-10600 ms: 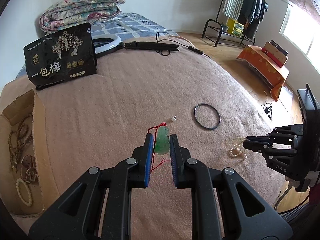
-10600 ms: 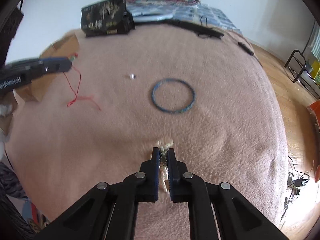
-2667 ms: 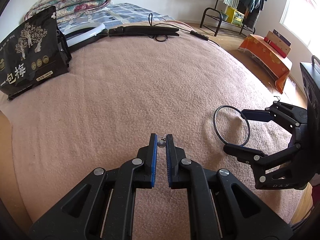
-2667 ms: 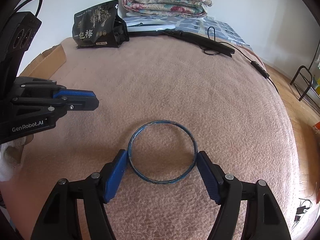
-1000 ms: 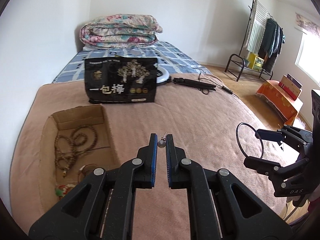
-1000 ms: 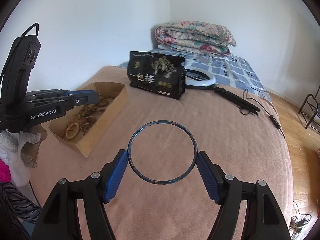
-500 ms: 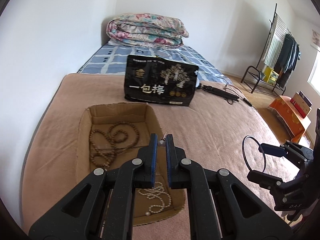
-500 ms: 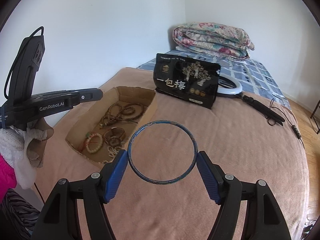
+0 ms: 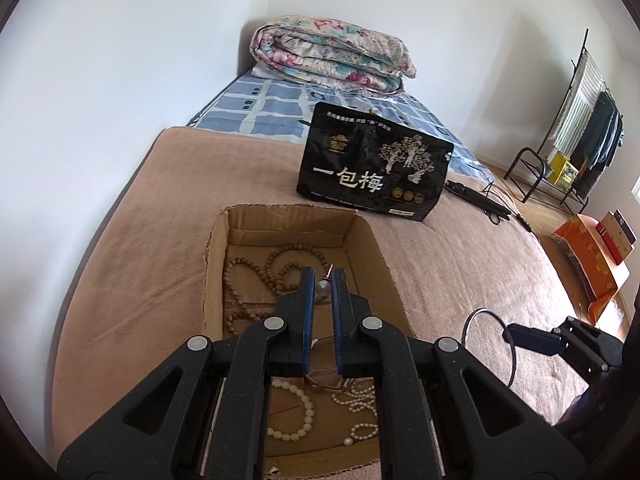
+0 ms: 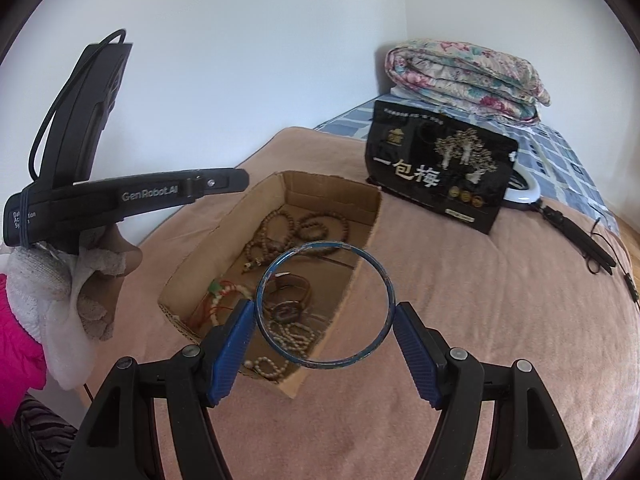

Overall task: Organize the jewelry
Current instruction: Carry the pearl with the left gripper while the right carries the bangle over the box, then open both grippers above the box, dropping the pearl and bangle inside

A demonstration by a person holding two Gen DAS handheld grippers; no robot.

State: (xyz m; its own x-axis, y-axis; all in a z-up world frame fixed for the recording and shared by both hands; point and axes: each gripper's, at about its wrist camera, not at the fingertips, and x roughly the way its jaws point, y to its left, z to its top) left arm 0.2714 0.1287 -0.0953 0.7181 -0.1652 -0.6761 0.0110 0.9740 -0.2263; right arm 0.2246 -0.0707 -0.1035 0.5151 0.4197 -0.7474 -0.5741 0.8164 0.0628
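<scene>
Pearl earring (image 9: 323, 288): pinched between left tongs (image 9: 323, 280), poised above cardboard box (image 9: 362, 240) on bed, likely for dropping in. Blue bangle (image 10: 325, 305): clamped across its width by spread right tongs (image 10: 325, 322), beside the box.

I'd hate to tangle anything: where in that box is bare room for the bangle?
The cardboard box has a bare strip between the wooden beads and its right wall. The near end is crowded with pearl strands, a watch and a green pendant.
</scene>
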